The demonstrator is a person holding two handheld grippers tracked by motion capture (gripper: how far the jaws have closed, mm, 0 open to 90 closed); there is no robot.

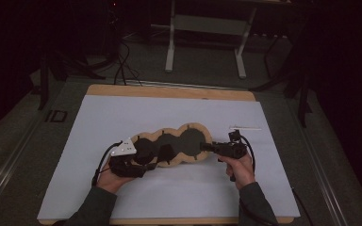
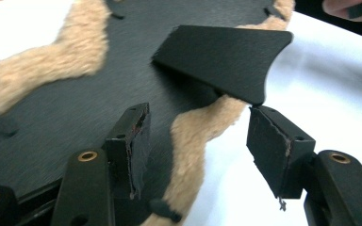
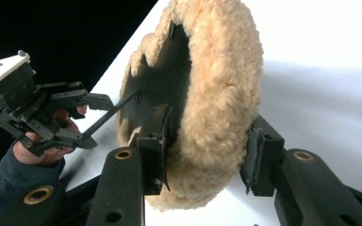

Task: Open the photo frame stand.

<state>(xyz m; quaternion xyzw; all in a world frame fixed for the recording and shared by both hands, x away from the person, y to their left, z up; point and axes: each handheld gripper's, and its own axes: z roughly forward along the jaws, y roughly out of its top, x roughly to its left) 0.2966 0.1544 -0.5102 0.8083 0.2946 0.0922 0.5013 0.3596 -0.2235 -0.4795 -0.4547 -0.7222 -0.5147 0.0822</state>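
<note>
A three-lobed black pad (image 1: 191, 139) edged in tan fleece lies on the white sheet. My left gripper (image 1: 152, 163) is at its left end. In the left gripper view this gripper (image 2: 198, 117) is open, one jaw over the pad's black face (image 2: 75, 94) and the other over the sheet, with the fleece rim between them. A raised black flap (image 2: 226, 56) touches the tip of the jaw over the sheet. My right gripper (image 1: 206, 147) is at the right lobe. In the right gripper view it (image 3: 210, 122) is shut across the thick fleece edge (image 3: 221, 70), and the left gripper (image 3: 87, 120) shows beyond.
The white sheet (image 1: 122, 117) covers a wooden table (image 1: 169, 91). A thin white stick (image 1: 245, 128) lies on the sheet just beyond my right gripper. Table legs (image 1: 169, 47) and cables stand on the dark floor behind.
</note>
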